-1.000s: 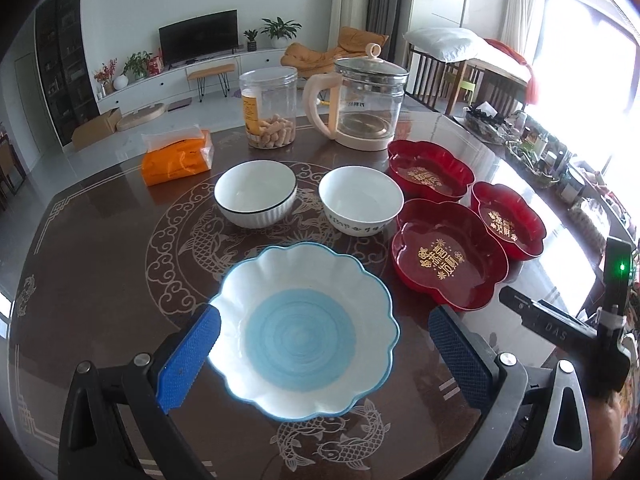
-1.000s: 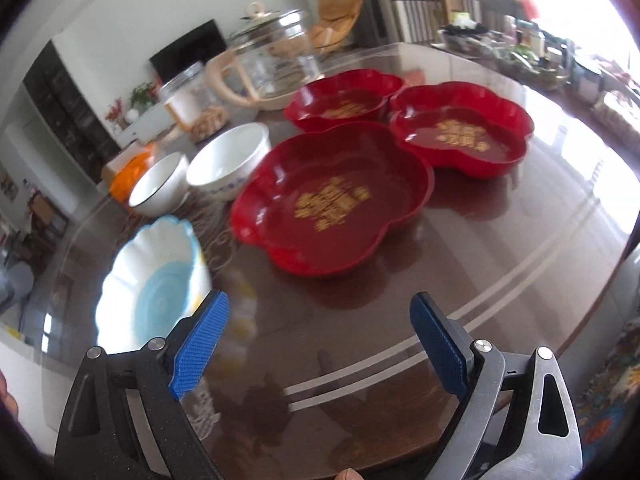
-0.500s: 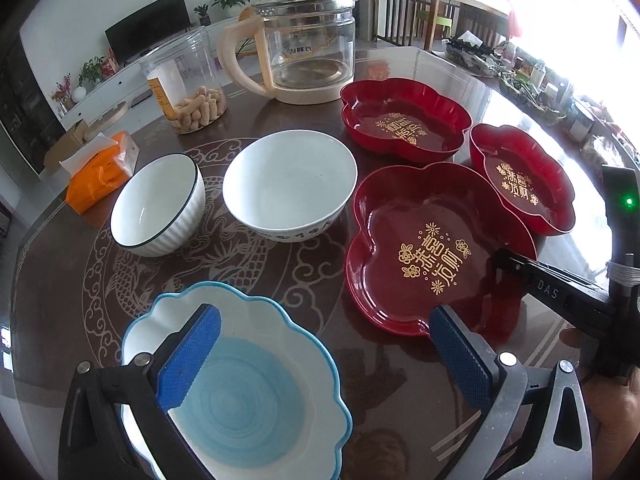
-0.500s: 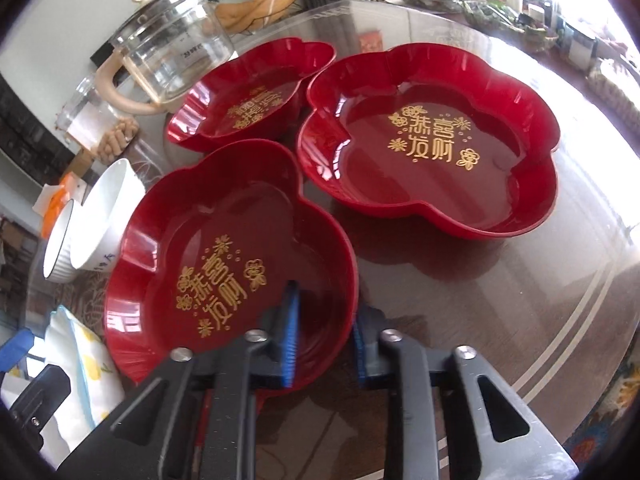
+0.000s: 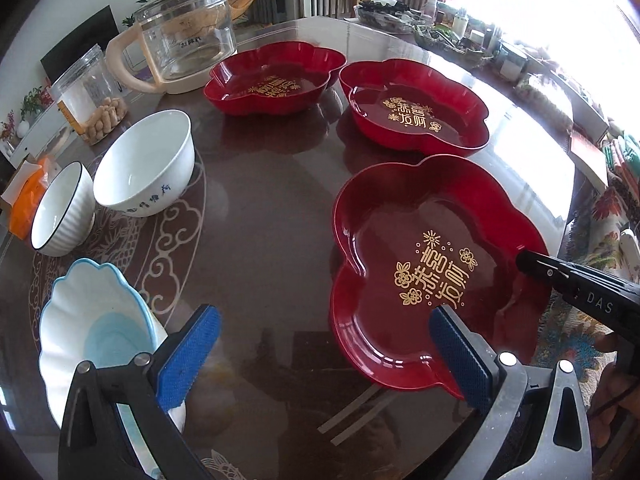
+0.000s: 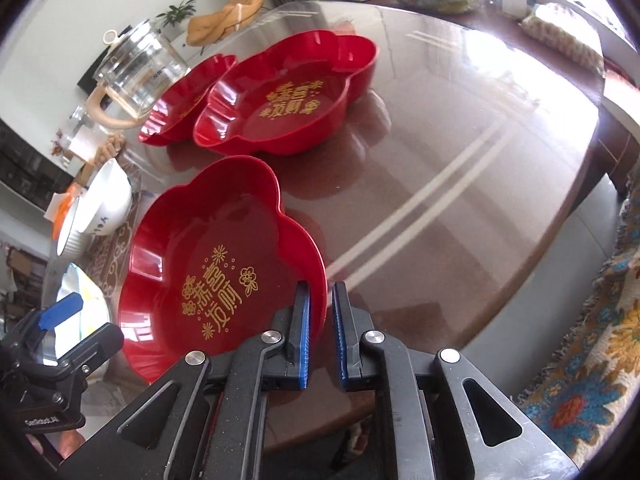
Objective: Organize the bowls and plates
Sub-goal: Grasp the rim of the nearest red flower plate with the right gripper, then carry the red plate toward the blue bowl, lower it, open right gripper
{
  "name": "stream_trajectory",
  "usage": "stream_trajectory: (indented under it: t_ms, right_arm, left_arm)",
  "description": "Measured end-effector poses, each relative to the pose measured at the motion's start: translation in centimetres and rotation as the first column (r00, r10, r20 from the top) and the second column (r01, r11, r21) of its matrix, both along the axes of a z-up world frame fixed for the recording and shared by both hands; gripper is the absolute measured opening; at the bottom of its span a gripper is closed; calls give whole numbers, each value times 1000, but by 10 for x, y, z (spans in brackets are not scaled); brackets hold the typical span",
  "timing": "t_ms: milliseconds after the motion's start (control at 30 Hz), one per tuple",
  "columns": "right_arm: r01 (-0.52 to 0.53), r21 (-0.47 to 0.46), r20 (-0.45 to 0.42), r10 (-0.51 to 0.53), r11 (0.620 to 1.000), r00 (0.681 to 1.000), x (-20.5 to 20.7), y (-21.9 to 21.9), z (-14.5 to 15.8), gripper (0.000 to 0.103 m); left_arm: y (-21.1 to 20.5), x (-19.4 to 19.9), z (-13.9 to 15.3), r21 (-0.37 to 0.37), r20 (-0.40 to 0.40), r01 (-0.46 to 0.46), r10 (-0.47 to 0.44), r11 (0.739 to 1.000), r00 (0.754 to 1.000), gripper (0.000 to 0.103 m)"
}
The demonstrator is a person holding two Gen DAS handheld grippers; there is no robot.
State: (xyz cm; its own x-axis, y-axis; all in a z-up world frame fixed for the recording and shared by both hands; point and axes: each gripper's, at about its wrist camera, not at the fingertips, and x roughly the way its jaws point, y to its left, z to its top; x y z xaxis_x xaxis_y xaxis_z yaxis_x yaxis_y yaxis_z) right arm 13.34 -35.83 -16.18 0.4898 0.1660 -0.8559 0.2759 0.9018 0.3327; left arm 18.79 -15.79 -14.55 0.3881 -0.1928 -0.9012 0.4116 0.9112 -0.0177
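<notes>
The right gripper [image 6: 320,320] is pinching the near rim of the nearest red plate [image 6: 208,264], one blue pad inside the rim and one outside, and the plate is tilting up off the glossy brown table [image 6: 460,184]. In the left wrist view that same plate [image 5: 424,264] is sitting just ahead and to the right of the left gripper [image 5: 328,356], whose jaws are standing spread wide with nothing between them; its right pad is overlapping the plate's near edge, though whether it is touching cannot be told. Just beside the left finger, a white scalloped bowl with a blue centre [image 5: 92,344] is resting on the table. Farther ahead on the left, a ribbed white bowl [image 5: 60,212] and a plain white bowl [image 5: 144,164] are standing side by side. Beyond the held plate, two more red plates [image 5: 416,112] [image 5: 276,80] are lying next to each other. A glass kettle [image 5: 184,36] and a clear jar [image 5: 92,96] are standing at the far left.
</notes>
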Motion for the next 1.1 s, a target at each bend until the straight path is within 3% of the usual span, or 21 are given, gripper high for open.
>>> stream_trajectory:
  t_ms: [100,167,233,433,600,1100]
  right_arm:
    - [-13,-9,-4,13,1000,1000,-4,-3,1,13]
    - [-25,-3,0,25,1000,1000,-3,-3,1,13]
    - [-36,-3,-1,36,999,999,-2,0,-2,14]
    - [-76,1,12,76,997,997,-3,8,-2,14]
    - [-105,-23,29,105,994,994,-8,23,5,14]
    - [-236,-81,-4,237,968,972,-8,90,0,16]
  left_arm:
    - [-8,5,-11,-11,-24,-3,2,1000,1000,98]
    - [-10,8,-20,-11,-60,-5,5,1000,998,59]
    - [-6,10,-32,-27,-113,-25,21,999,993,35]
    - [13,7,-29,-65,-108,-51,44,997,993,15]
    - [24,-8,-22,-51,-94,-29,24,998,995,15]
    - [92,-24,-15,-53,-43,-120,118,991,992,15]
